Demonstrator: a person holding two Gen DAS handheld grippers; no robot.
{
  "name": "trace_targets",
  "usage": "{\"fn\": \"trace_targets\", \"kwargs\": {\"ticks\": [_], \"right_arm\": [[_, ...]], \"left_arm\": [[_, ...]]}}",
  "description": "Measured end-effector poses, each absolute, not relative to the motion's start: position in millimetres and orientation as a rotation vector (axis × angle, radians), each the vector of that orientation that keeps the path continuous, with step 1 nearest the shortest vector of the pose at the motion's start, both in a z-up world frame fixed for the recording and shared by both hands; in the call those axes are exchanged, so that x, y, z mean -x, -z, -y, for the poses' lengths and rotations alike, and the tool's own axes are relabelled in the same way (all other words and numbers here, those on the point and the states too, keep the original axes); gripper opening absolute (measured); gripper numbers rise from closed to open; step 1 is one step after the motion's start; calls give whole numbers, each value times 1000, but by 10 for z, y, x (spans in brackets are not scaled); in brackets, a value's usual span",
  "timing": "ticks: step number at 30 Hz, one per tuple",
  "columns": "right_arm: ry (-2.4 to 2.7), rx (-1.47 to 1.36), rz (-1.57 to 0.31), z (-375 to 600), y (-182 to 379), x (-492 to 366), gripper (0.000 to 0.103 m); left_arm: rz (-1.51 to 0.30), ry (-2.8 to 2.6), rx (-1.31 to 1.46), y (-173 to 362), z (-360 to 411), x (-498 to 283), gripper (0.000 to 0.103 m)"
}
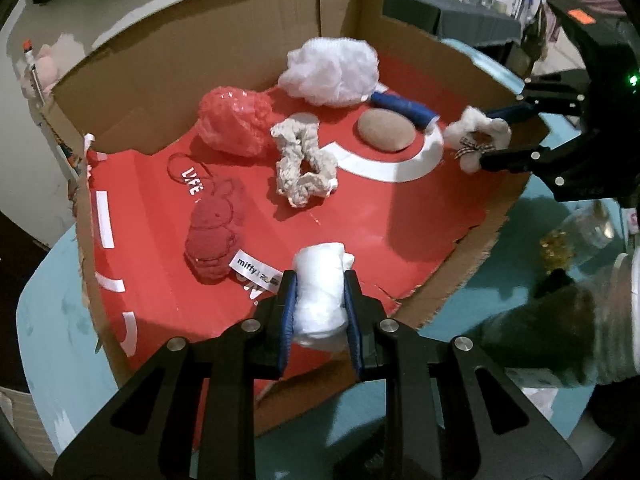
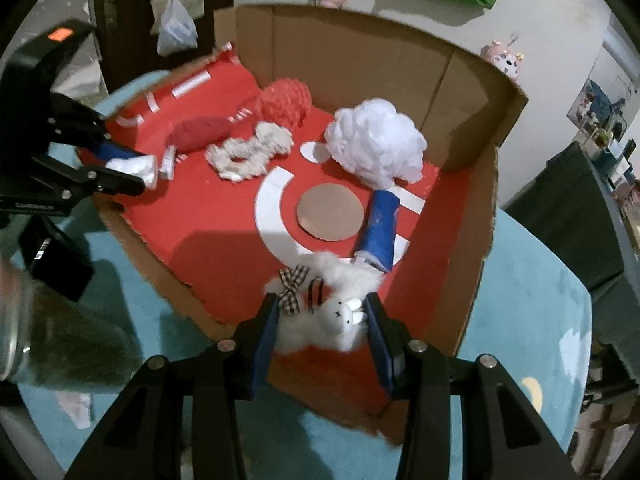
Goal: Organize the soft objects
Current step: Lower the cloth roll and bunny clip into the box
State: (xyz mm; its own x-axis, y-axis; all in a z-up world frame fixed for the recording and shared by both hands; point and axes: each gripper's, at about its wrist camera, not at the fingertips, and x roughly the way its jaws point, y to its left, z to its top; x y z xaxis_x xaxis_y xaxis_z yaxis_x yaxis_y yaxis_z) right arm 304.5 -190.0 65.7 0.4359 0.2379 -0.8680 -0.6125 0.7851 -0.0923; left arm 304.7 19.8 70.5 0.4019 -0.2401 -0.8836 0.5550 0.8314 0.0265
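Here the left gripper (image 1: 320, 296) clamps a white bundle (image 1: 321, 292), the right gripper (image 2: 322, 320) a white fluffy toy (image 2: 340, 320)

The left gripper (image 1: 320, 300) clamps a white soft roll (image 1: 320, 292) between its blue pads. Just ahead to its left lies a red plush rabbit (image 1: 212, 236); further ahead, a cream scrunchie (image 1: 304, 160). Far right, the right gripper (image 1: 486, 136) pinches a fluffy white toy (image 1: 476, 136).

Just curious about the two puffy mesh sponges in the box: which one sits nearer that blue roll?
The white sponge: it touches the blue roll's far end. The red sponge sits apart, by the back wall.
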Motion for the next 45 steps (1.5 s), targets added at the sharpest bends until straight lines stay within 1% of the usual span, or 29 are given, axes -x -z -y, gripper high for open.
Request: {"fn": "trace_targets", "kwargs": {"ticks": [5, 11, 20, 34, 38, 42, 45], "right_arm": [[-537, 458, -1032, 1852, -588, -3149, 46], [-520, 496, -1053, 1808, -566, -3206, 46], [-532, 590, -1067, 1645, -484, -3132, 46], [-500, 633, -1064, 1585, -449, -3188, 48], [-491, 639, -1057, 1578, -455, -3202, 49], [-481, 638, -1051, 1571, -465, -3168, 55], [-477, 632, -1046, 1575, -492, -3175, 56]], "left_arm": [[-1103, 488, -368, -582, -150, -3198, 21], [-1126, 469, -394, -502, -121, -3283, 21], [-1126, 455, -411, -476, -111, -3301, 21], [-1106, 453, -436, -455, -58, -3298, 21], [-1100, 452, -441, -462, -32, -3284, 22], [-1099, 462, -442, -489, 1, -3250, 22], [-1104, 466, -429, -506, 17, -3237, 22]]}}
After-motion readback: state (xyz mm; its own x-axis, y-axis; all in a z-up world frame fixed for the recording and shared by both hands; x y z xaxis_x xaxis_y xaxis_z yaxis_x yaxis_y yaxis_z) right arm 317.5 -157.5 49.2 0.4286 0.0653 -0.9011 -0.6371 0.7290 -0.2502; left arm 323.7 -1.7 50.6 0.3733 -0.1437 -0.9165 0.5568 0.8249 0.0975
